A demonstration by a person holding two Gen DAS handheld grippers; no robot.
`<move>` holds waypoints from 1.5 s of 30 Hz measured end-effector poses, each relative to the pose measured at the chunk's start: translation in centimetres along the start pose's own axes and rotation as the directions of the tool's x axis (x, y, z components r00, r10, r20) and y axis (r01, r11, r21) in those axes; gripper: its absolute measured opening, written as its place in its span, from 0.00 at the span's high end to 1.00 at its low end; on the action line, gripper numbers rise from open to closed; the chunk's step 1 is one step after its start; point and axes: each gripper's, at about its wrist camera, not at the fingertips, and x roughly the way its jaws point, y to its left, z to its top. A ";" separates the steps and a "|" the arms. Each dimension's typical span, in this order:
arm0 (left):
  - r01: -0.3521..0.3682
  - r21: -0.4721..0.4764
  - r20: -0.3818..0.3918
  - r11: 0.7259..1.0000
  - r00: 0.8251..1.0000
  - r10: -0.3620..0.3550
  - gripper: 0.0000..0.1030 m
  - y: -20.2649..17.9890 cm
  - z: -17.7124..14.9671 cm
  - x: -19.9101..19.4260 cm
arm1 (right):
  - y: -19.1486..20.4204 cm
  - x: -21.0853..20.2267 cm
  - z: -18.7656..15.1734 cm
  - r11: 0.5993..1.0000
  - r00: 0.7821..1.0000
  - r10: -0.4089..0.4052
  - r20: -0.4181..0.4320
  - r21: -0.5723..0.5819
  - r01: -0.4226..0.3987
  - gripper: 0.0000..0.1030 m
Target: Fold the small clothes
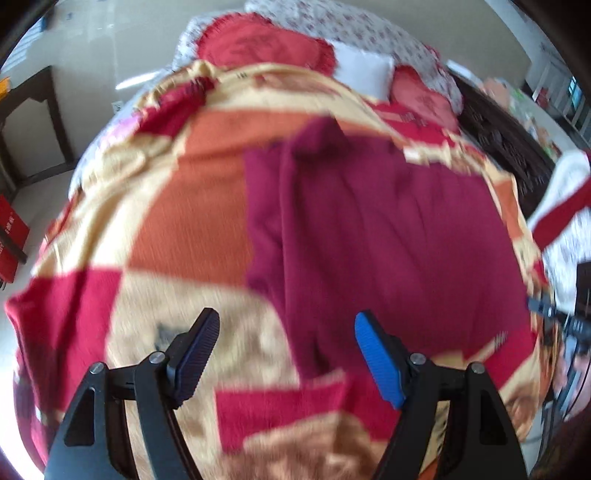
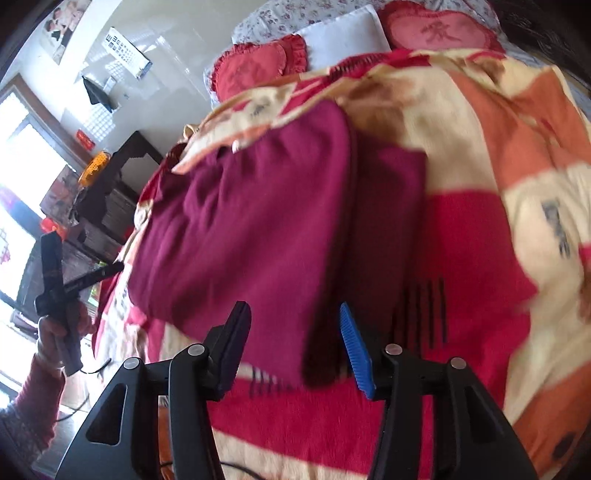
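Maroon garment [image 1: 369, 221] folded on patchwork blanket [image 1: 177, 192], red cushions [image 2: 258, 66] behind; both tongs [image 1: 286, 354] [image 2: 293, 345] released.

left gripper [image 1: 284, 354] jaws wide; right gripper [image 2: 293, 345] jaws parted, empty

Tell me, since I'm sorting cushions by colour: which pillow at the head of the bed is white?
The plain white pillow, lying between two red frilled cushions: the ruffled one to its left and the heart-shaped one to its right.
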 end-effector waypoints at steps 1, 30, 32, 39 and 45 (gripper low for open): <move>0.004 0.015 -0.010 1.000 1.000 -0.004 0.23 -0.2 -0.6 0.4 | -0.1 0.2 -0.5 1.000 1.000 0.011 -0.005 0.010 -0.011 0.70; -0.036 0.041 0.035 0.998 0.999 0.035 0.47 -2.0 -0.6 -0.5 | 2.5 -3.8 0.5 0.989 0.987 -0.135 0.090 -0.050 0.140 0.93; -0.041 0.037 0.042 0.998 0.998 0.039 0.44 -2.3 -0.4 -0.4 | 3.8 -2.7 1.5 0.984 0.986 -0.144 0.084 -0.098 0.152 0.92; -0.093 0.034 0.021 0.995 0.996 0.092 0.43 -2.6 -0.1 1.6 | 4.6 3.4 4.1 0.973 0.981 -0.187 0.054 -0.127 0.192 0.92; -0.113 -0.012 -0.018 0.994 0.993 0.113 0.33 -1.4 -0.1 3.6 | 1.1 5.3 4.5 0.973 0.976 -0.216 0.027 -0.076 0.217 1.00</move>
